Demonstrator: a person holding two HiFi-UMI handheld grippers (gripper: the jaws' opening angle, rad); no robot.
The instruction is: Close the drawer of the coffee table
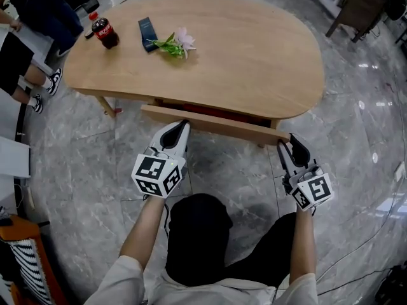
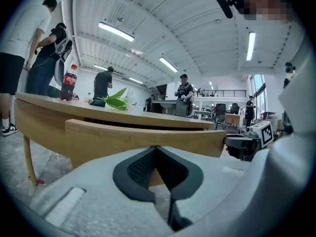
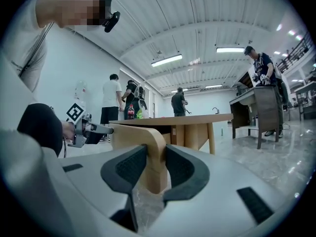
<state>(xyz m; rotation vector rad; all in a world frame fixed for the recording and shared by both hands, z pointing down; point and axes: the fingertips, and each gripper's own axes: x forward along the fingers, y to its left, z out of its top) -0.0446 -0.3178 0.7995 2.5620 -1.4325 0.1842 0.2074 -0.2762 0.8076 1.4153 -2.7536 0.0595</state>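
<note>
Two grippers on one drawer, so here's how it looks from where I'm standing. Going left to right: at the far left of the tabletop [image 1: 254,62] stands a cola bottle [image 1: 105,32], then a dark flat box [image 1: 147,33], then a little flower sprig [image 1: 175,43]. None of that is in the way.

The drawer [image 1: 210,112] sits under the tabletop's near edge and is out partway, with a gap showing between the drawer front [image 1: 216,125] and that edge. The left gripper [image 1: 183,126] has its jaws closed together with nothing in them, tips right up at the left part of the panel like a blunt pusher. Over at the right end, the right gripper [image 1: 288,142] has its jaws spread around the end of the panel. The wood is sandwiched between them and the pads look to be touching both faces.

Handling-wise I'd guess this is easy. It's a stiff wooden panel, not fragile, nothing to crush, and the drawer probably slides with light effort. The catch is that it's a wide front, so shoving one end alone could skew it and make it bind. Pressing flat on the front near both ends, evenly, seems the way to go. The smooth face might let those closed tips skate sideways, so square-on contact matters.
</note>
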